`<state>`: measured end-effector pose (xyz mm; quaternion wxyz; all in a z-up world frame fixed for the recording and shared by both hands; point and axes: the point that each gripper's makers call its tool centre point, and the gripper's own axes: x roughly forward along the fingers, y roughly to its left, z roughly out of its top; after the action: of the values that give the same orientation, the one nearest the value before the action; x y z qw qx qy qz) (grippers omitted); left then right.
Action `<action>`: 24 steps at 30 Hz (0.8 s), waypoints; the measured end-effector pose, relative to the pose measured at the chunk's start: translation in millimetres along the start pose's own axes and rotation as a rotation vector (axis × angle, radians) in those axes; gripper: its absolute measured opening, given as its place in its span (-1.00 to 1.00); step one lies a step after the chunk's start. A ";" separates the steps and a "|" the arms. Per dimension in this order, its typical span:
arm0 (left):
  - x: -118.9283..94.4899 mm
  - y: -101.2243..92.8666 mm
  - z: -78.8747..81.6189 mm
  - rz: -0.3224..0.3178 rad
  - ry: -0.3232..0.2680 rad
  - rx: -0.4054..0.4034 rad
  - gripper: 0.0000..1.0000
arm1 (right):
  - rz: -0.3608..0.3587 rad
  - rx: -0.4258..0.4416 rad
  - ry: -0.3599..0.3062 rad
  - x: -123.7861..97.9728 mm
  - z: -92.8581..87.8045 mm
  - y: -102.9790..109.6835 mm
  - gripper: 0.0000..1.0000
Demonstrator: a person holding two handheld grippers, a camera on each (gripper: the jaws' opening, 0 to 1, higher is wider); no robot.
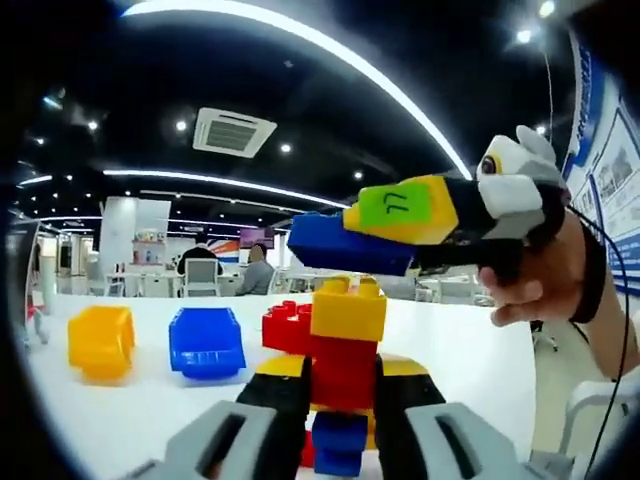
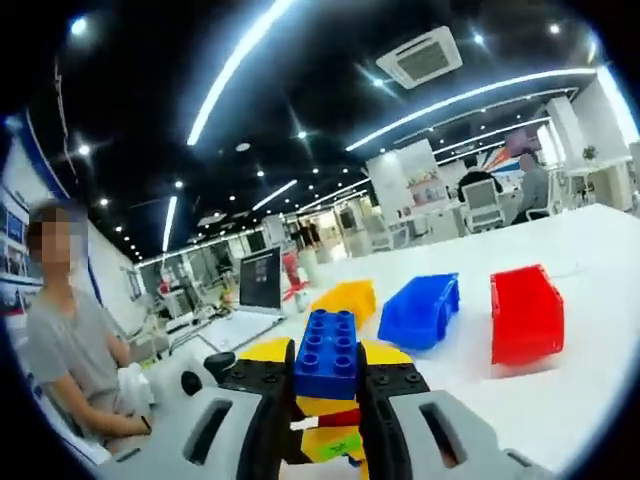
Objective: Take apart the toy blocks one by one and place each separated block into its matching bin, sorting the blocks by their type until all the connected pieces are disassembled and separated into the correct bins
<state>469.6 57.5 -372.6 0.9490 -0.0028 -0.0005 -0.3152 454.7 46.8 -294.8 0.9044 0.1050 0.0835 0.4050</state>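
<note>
Left gripper [image 1: 340, 400] pinches a block stack [image 1: 340, 340] of red, yellow and blue pieces held above the white table [image 1: 150, 400]. Right gripper [image 2: 325, 400] grips a separated blue block [image 2: 327, 353]. We note a yellow bin [image 2: 345, 300], blue bin [image 2: 420, 310] and red bin [image 2: 527, 313] on the table. We judge the blocks light, rigid and smooth plastic, best taken across the flat side walls, clear of the studs; the blue block presumably belongs in the blue bin
</note>
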 end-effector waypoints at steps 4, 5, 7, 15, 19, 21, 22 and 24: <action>1.0 0.3 -0.7 -0.005 0.005 -0.016 -0.48 | -0.046 -0.121 -0.039 -3.5 15.9 -5.4 -0.49; 0.1 0.2 -0.8 -0.005 0.005 -0.024 -0.48 | -0.046 -0.122 -0.039 -3.9 19.1 -5.6 -0.49; -0.7 1.5 -1.0 -0.008 0.008 -0.041 -0.48 | -0.046 -0.128 -0.037 -4.4 23.8 -8.2 -0.49; -14.4 13.1 -0.6 0.002 0.037 -0.043 -0.48 | -0.090 -0.160 0.004 11.8 29.4 -43.3 -0.49; -22.9 24.1 0.1 0.020 0.037 -0.045 -0.48 | -0.091 -0.131 0.031 32.7 23.9 -66.6 -0.49; -26.1 29.3 0.3 0.018 0.038 -0.046 -0.48 | -0.096 -0.133 0.061 44.9 19.4 -75.7 -0.49; -26.8 29.8 0.4 0.009 0.040 -0.048 -0.48 | -0.096 -0.141 0.070 52.8 17.6 -80.8 -0.49; -27.9 29.3 0.7 -0.007 0.045 -0.047 -0.48 | -0.097 -0.121 0.108 72.5 10.9 -92.9 -0.49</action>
<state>464.8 97.7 -372.1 0.9474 -0.0178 0.0281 -0.3183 571.4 39.4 -313.1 0.9219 0.0240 0.1125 0.3700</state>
